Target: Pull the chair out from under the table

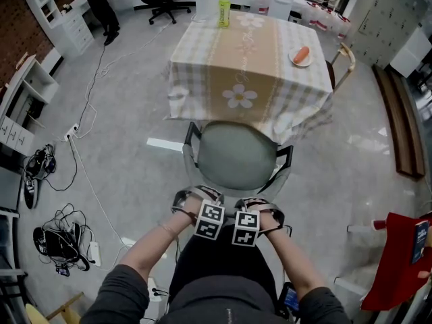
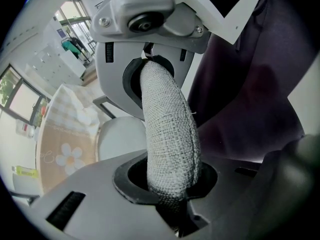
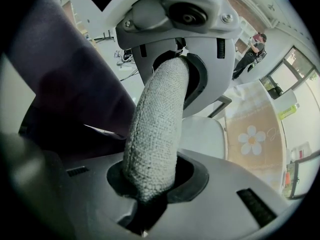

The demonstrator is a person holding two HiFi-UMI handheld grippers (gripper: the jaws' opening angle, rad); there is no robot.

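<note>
Fingers (image 2: 75, 204) of my left gripper (image 1: 194, 200) and right gripper (image 1: 262, 206) pinch the chair (image 1: 236, 157) by its padded back, seat at the near edge of the bench (image 1: 202, 66). I reckon a slow, level pull toward me, both hands together, keeps it from twisting or tipping.

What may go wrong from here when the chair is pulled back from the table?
The tablecloth hangs right at the far edge of the chair seat. It might catch and drag, upsetting the bottle or the plate. The left gripper and right gripper pinch only the padded top of the backrest, so the chair may tip or slip free.
</note>
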